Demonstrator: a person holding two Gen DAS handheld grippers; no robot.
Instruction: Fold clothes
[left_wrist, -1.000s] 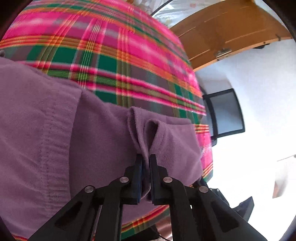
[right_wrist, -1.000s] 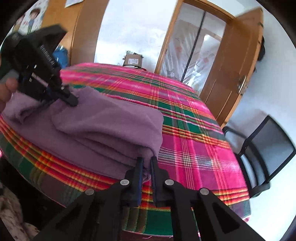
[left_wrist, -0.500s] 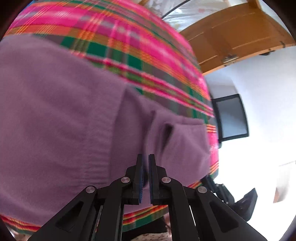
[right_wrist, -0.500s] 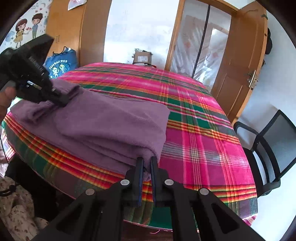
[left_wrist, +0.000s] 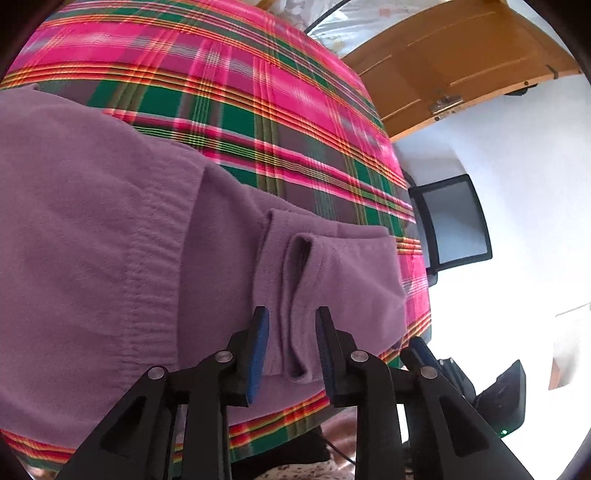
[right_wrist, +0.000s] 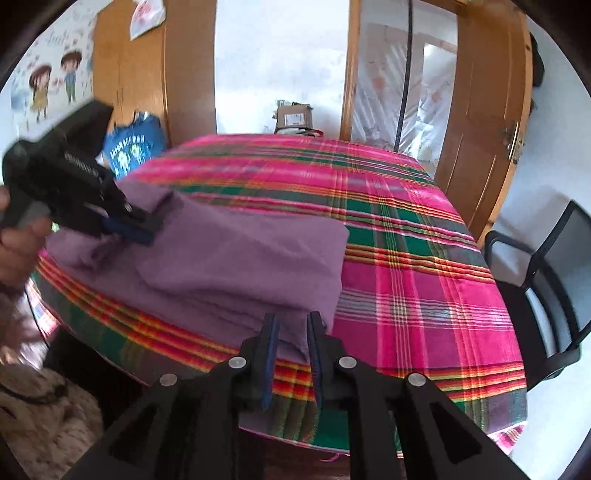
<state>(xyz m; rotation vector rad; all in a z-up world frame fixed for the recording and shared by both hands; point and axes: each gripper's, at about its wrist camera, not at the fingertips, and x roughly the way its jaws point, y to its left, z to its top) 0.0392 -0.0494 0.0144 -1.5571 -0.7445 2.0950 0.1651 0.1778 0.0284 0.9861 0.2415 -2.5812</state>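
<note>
Purple garment (right_wrist: 236, 266) lies folded on the plaid-covered worktop (right_wrist: 406, 258), at its near edge. Left gripper (left_wrist: 291, 321) at the garment's left end, jaws opening, a fabric fold between them, pads not pressing. Right gripper (right_wrist: 291, 325) at the garment's near right corner, jaws opening, narrow gap, fabric edge between them. Black chair (right_wrist: 546, 295) right of the worktop.

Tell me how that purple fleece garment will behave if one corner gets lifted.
The purple fleece garment is probably floppy: its folded edges sag over the plaid tablecloth. Its thick, fuzzy layers look unlikely to slip. A single lifted corner would likely unfold the stack.
</note>
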